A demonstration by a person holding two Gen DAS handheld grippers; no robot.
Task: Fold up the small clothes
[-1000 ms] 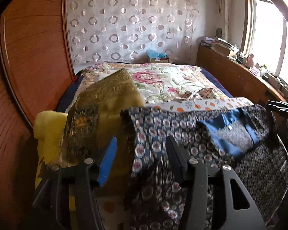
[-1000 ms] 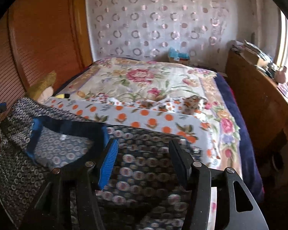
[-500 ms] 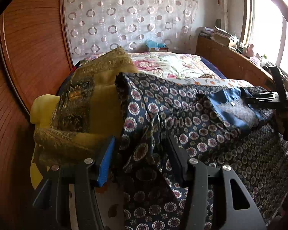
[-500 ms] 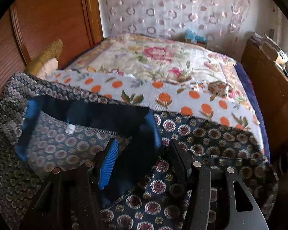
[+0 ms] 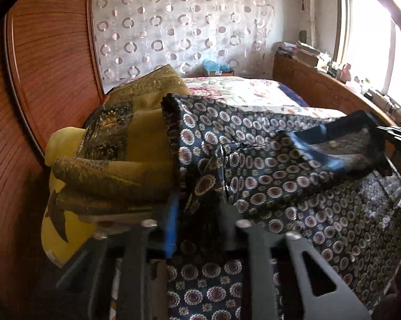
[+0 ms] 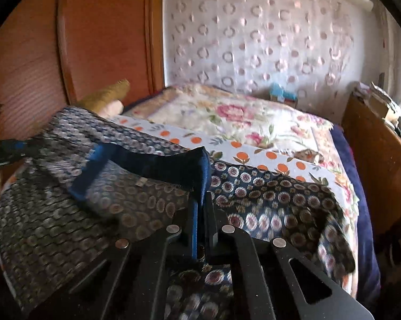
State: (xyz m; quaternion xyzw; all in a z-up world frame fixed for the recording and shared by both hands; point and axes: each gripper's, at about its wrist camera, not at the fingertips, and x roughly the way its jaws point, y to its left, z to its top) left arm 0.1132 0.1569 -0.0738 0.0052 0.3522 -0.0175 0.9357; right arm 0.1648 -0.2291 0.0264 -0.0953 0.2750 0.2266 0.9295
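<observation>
- Right gripper (image 6: 201, 208) pressed together on the blue collar band (image 6: 157, 164) of the navy patterned garment (image 6: 267, 205), pinching the band's folded corner between both pads
- Left gripper (image 5: 197, 213) closing, with a bunched fold of the navy patterned garment (image 5: 267, 176) between its fingers; blur hides whether the pads press on it
- Garment stretched between the two grippers at the near end of the bed (image 6: 227, 112), its hem hanging past the bed's near edge on the right
- Orange-dotted sheet (image 6: 253, 157) showing just beyond the garment's far edge, floral bedspread (image 6: 221, 114) lying open and flat behind it as far as the curtain (image 6: 253, 40)
- Mustard-yellow cloth pile (image 5: 125, 144) heaped just beside the garment's left edge, touching it, between garment and wooden panel (image 5: 48, 80)
- Wooden ledge (image 6: 373, 146) running along the bed's right side, with a dark gap between them
</observation>
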